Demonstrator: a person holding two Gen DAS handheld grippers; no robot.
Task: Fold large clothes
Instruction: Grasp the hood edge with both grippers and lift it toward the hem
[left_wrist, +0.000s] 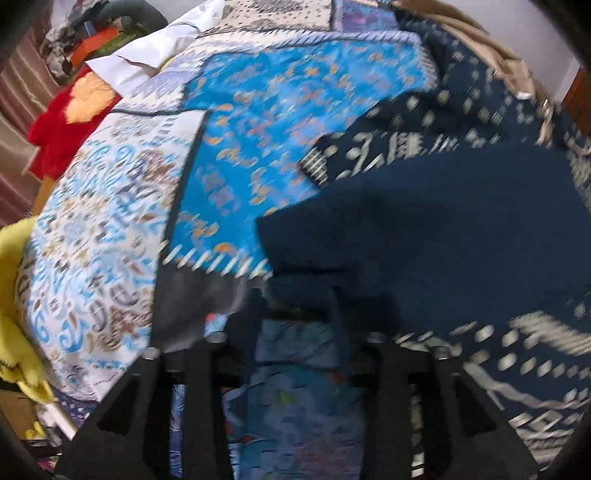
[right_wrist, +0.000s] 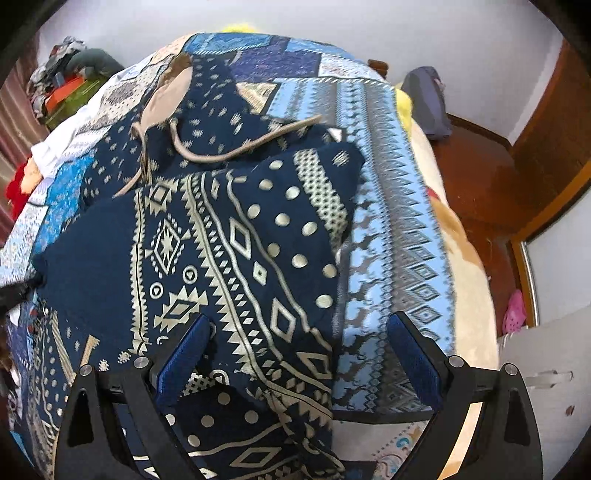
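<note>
I had the navy patterned garment (right_wrist: 207, 236) lying partly folded on the bed's blue patchwork quilt (right_wrist: 388, 229), its beige drawstring (right_wrist: 236, 147) looped across the upper part. My right gripper (right_wrist: 299, 343) hung above it, fingers wide apart, nothing between them. My left gripper (left_wrist: 295, 314), blurred, stood partly open over the garment's edge, gripping nothing.

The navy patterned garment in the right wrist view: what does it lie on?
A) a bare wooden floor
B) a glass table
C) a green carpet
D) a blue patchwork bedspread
D: the navy patterned garment lies spread on the blue patchwork bedspread, whose panels show all around it.
</note>
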